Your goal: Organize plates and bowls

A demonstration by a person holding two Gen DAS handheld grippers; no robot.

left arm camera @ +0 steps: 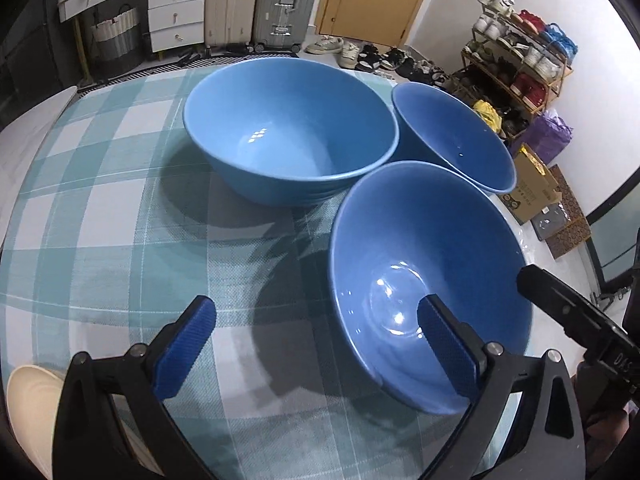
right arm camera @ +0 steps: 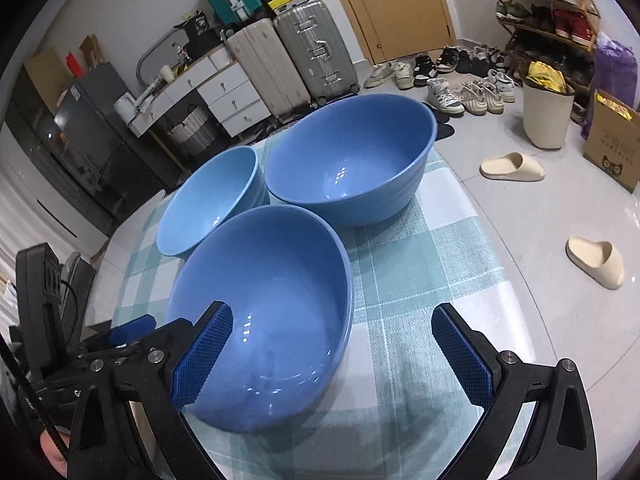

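Left gripper [left arm camera: 316, 354]: fingers wide apart, nothing between the pads, low over the counter [left arm camera: 120, 216] and tipped slightly down at it. Left finger [left arm camera: 186, 350] is over bare checked cloth; right finger [left arm camera: 448, 350] overlaps the near bowl [left arm camera: 424, 264] in view, looks to sit inside its rim, contact can't be confirmed.

Right gripper [right arm camera: 332, 354]: fingers also wide apart and empty, same low forward pose. Its left finger [right arm camera: 202, 354] lies across the near bowl's [right arm camera: 264, 304] inner wall in view; right finger [right arm camera: 462, 356] is out over cloth, clear of the bowl. The left gripper's blue tip pokes in at the left edge of the right wrist view, just beside that bowl. The right gripper's black body shows at the right edge of the left wrist view.

Three blue bowls on the counter, clustered, all upright, none stacked:
- near bowl: closest to both grippers, between them.
- big bowl [left arm camera: 290, 132], behind it, seen front-left in the left wrist view, back-left [right arm camera: 212, 200] in the right wrist view. Rim just beside the near bowl's.
- third bowl [left arm camera: 454, 136], far right in the left wrist view, back-right [right arm camera: 352, 156] in the right wrist view, touching or nearly touching the other two.

Farther back on the floor: suitcases [right arm camera: 292, 60], door [right arm camera: 396, 8], shoe rack [left arm camera: 516, 68], slippers [right arm camera: 512, 166].
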